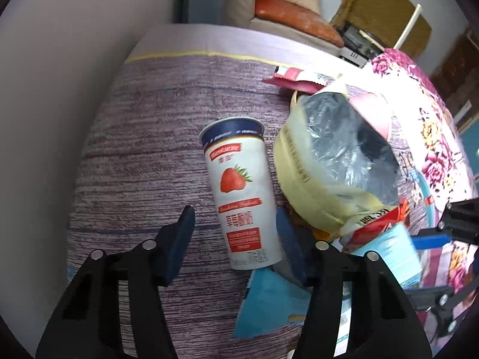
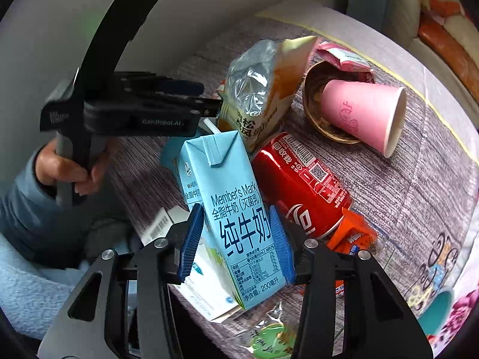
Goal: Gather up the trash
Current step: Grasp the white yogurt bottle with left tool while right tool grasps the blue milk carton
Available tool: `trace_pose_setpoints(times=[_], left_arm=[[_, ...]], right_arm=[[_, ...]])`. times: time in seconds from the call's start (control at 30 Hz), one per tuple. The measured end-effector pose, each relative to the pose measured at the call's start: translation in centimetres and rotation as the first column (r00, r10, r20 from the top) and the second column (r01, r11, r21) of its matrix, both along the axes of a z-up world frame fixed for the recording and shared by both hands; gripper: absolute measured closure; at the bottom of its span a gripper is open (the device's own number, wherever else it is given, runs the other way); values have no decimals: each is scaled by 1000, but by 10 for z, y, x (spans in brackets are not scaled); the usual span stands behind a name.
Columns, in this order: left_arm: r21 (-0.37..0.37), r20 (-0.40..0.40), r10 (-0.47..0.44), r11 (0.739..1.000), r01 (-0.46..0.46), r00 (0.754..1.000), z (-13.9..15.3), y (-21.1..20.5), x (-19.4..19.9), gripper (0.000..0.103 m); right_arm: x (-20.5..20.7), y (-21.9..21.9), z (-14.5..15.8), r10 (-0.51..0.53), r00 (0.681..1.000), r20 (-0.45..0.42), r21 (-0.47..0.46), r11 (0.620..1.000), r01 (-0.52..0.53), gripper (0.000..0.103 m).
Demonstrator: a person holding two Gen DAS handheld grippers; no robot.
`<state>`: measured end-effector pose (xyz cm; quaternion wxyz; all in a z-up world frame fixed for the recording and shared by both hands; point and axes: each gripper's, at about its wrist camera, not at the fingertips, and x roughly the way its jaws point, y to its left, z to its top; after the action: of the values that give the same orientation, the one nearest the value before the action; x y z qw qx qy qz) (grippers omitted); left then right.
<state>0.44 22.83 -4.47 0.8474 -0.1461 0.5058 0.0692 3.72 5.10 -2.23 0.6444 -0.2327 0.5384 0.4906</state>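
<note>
**Both grippers at the trash pile: carton clamped, yogurt cup straddled**

We see a table [image 1: 143,137] under a grey-purple woven cloth, with litter heaped toward one side.

Through the left wrist camera, our left gripper [image 1: 236,224] points down at a white yogurt cup [image 1: 239,191] printed with a strawberry, lying on its side on the cloth. The cup sits between the two blue pads. The pad on the right of the picture looks to be at the cup's side, while the left pad stands clear of it with cloth showing in the gap, so we call these jaws open around the cup, not gripping. Just right of the cup lies a crumpled yellow snack bag [image 1: 329,164] with a silver lining, and beneath the gripper a scrap of blue paper [image 1: 269,305].

Through the right wrist camera, our right gripper [image 2: 236,239] has its ribbed blue pads pressed on both sides of a light blue milk carton [image 2: 236,209], which tilts upright between them. Behind it lie a red soda can [image 2: 302,182] on its side, touching the carton, an orange wrapper [image 2: 353,233], and a pink paper cup [image 2: 362,116] tipped in a small brown bowl [image 2: 311,89]. A white box [image 2: 161,224] lies by the left pad. A hand [image 2: 66,170] in a blue sleeve holds the other gripper at the left of this view.
</note>
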Motion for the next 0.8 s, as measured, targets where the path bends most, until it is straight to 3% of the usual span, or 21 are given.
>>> trace_pose_setpoints(times=[0.1, 0.27, 0.4, 0.43, 0.53, 0.67, 0.7, 0.73, 0.8], left_arm=[[-6, 1, 1, 1000, -1, 1000, 1, 5, -3, 43], [-31, -24, 5, 999, -6, 1000, -11, 6, 11, 21], [-81, -56, -4, 997, 0, 998, -28, 5, 23, 21], [-68, -44, -6, 998, 3, 999, -28, 3, 23, 23], [-66, -29, -27, 998, 25, 999, -25, 2, 21, 57], [-46, -29, -4, 999, 3, 1000, -22, 9, 11, 57], [-47, -29, 5, 999, -6, 1000, -21, 10, 8, 57], [-50, -25, 17, 999, -18, 1000, -19, 14, 3, 57], [-52, -12, 36, 998, -36, 999, -12, 17, -6, 57]], right_arm=[[-1, 2, -5, 1, 1000, -3, -16, 1000, -1, 60], [4, 11, -19, -19, 1000, -23, -35, 999, 18, 59], [5, 12, -24, -27, 999, -27, -40, 999, 26, 56], [6, 13, -25, -26, 999, -30, -44, 999, 25, 54], [1, 19, -29, -19, 999, -37, -43, 999, 17, 52], [0, 25, -37, -9, 999, -49, -51, 999, 7, 46], [-2, 26, -38, -5, 999, -52, -50, 999, 2, 49], [-5, 27, -38, -2, 998, -56, -40, 999, -1, 62], [-8, 24, -35, -9, 997, -78, -13, 1000, 8, 67]])
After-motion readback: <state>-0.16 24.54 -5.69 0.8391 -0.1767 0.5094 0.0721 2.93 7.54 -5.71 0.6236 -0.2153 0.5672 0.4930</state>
